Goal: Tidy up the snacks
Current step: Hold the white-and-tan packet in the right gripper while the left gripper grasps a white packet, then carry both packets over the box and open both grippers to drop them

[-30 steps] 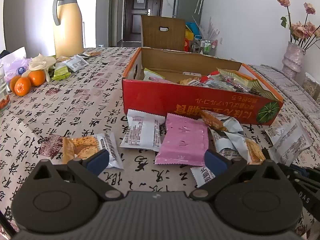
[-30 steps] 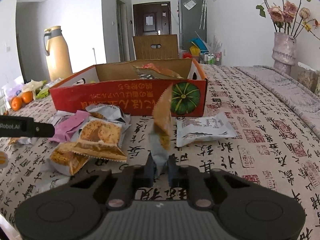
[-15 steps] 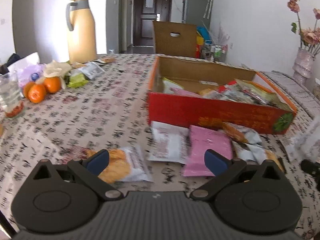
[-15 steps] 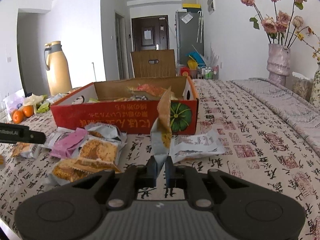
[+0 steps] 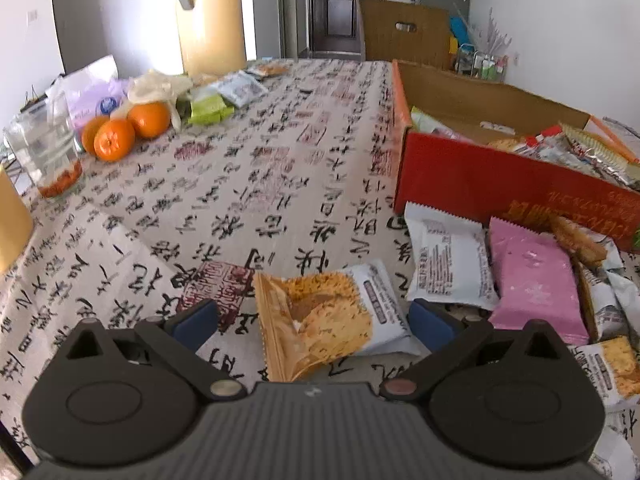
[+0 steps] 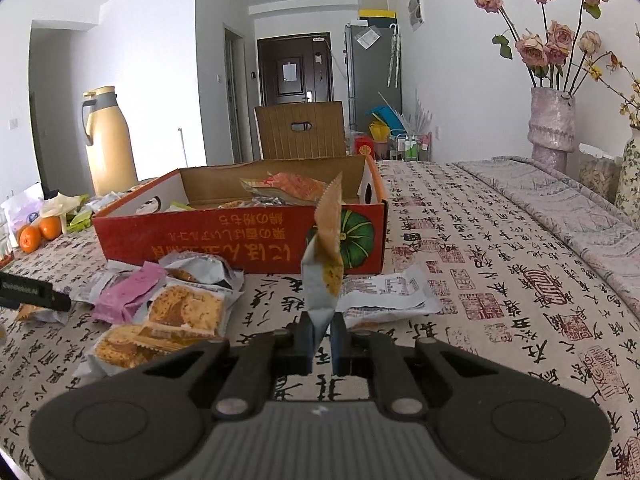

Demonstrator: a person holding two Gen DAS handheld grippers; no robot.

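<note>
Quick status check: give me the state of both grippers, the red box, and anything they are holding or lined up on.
left gripper: open, straddling a packet
cracker packet: flat on the table
right gripper: shut on a snack packet
snack packet: held upright
red box: open-topped, part filled with snacks

The left gripper (image 5: 314, 318) gapes wide, low over the table; the right gripper (image 6: 321, 336) is clamped (fingers nearly touching), its catch rising toward 12 o'clock.
</note>
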